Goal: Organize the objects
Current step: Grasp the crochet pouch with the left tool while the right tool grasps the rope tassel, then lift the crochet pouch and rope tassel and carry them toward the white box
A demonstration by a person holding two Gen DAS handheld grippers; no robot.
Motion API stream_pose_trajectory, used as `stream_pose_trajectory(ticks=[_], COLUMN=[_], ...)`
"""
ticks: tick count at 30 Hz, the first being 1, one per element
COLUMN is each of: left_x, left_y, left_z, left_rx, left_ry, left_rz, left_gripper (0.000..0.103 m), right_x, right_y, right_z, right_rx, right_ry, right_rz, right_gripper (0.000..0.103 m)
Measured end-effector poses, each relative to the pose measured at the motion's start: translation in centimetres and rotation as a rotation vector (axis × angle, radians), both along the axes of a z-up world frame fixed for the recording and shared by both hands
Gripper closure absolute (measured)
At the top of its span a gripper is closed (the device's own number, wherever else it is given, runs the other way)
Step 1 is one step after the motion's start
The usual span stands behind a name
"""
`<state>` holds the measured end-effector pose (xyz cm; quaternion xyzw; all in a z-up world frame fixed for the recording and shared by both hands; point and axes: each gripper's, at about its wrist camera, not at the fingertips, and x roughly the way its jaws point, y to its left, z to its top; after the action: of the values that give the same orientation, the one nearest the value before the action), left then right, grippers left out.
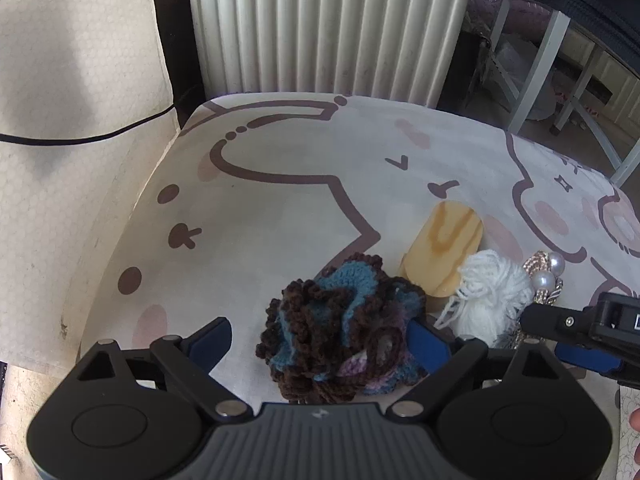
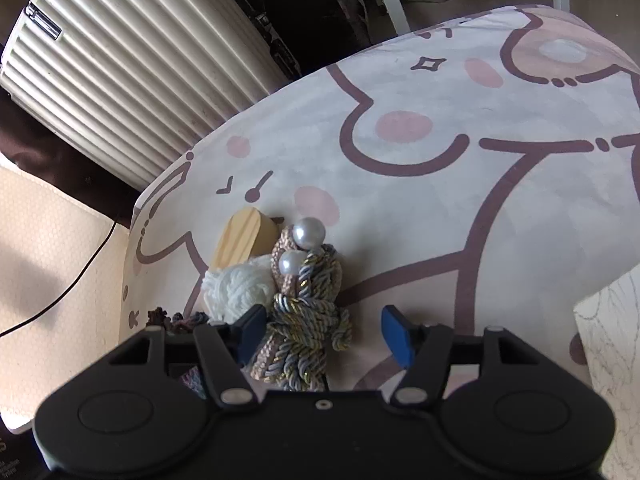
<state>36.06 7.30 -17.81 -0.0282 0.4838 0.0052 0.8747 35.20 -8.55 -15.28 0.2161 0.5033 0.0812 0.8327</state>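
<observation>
A brown and blue crocheted piece [image 1: 340, 320] lies on the cartoon-print cloth [image 1: 280, 160], between the fingers of my open left gripper [image 1: 320, 340], nearer the right finger. A wooden block [image 1: 444, 248], a white yarn ball [image 1: 488, 292] and a knotted cord with pearls [image 1: 548, 276] lie to its right. In the right wrist view the knotted cord [image 2: 308, 320] with two pearls lies between the fingers of my open right gripper [image 2: 324, 336], close to the left finger. The yarn ball [image 2: 236, 288] and block [image 2: 244, 240] sit left of it.
A white ribbed radiator [image 1: 332, 28] stands behind the cloth-covered surface. A black cable [image 1: 80, 140] crosses a beige surface at left. White frame legs [image 1: 540, 60] stand at the back right. A pale patterned box corner [image 2: 608, 344] sits at right.
</observation>
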Motion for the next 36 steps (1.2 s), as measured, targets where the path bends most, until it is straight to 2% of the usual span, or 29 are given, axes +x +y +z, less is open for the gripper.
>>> stream_pose_trajectory(ticks=[3,8,10,12,15,23,36], left_x=[0.2,0.5,0.5,0.4,0.0,-1.9,-7.2], left_y=[0.0,0.1,0.0,0.0,-0.2,0.4,-0.4], left_z=[-0.5,-1.0,-1.1,-0.9,-0.6,2.3,8.4], left_rx=[-0.003,-0.033,-0.045,-0.052,-0.036,-0.007,0.009], left_ry=[0.001,0.002,0.0,0.001,0.007,0.01,-0.035], left_rz=[0.005,0.011,0.013,0.011,-0.009,0.0,-0.025], left_gripper=[0.012,0.028,0.036,0.041,0.046,0.049,0.049], right_x=[0.2,0.5,0.5,0.4,0.3,-1.2,-5.6], right_y=[0.4,0.8,0.7,0.5,0.6,1.2,-1.3], right_z=[-0.4,-0.9,-1.0,-1.0,-0.5,1.9,6.9], right_rx=[-0.001,-0.004,-0.001,0.034,0.035,-0.032,-0.046], right_ry=[0.004,-0.003,-0.007,-0.014,-0.01,-0.043,-0.072], right_rz=[-0.004,-0.004,0.001,0.021,0.054,0.145,0.197], right_gripper=[0.038,0.035,0.038,0.054,0.057,0.058,0.059])
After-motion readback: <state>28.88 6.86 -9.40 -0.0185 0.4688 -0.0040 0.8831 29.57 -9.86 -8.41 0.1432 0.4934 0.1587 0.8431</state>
